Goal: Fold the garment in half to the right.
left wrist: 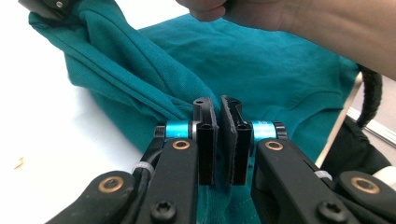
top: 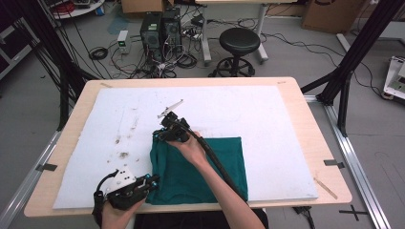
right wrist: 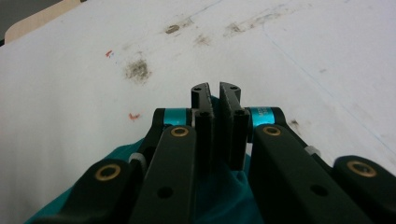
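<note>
Soft, light, limp teal cloth (top: 200,167) on white surface (top: 267,124), best pinched at edge folds; left tool (left wrist: 219,103) and right tool (right wrist: 215,89) both clamped on its fabric.

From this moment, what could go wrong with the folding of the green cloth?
1. The right gripper pinches little fabric at the far left corner of the green cloth, so the corner might slip out.
2. The left gripper grips bunched folds at the near left edge, so the fold may turn out creased or uneven.
</note>
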A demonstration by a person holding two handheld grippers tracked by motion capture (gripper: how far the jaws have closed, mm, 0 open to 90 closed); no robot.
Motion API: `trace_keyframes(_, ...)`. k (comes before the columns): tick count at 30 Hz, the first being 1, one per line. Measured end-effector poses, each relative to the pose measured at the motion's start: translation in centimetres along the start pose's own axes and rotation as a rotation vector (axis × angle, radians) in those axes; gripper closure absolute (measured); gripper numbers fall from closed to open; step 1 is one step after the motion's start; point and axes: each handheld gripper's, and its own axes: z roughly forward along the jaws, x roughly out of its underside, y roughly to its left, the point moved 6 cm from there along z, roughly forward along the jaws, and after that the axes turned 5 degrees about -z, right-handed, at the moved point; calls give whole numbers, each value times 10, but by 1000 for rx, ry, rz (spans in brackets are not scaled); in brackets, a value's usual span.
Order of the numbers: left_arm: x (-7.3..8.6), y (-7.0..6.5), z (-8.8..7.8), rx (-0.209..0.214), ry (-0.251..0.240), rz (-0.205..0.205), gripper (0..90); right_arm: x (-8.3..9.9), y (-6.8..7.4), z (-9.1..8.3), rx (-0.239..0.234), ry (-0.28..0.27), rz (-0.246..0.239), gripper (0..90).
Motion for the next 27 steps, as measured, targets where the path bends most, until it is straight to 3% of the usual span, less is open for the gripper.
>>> trace_keyframes(13, -10, -23, 30, 53, 43, 53, 847, 16, -8, -25, 61, 17, -40, 859)
trace_keyframes(27, -24, -41, 49, 103, 43, 73, 847, 33, -20, -48, 88, 0, -8, 859)
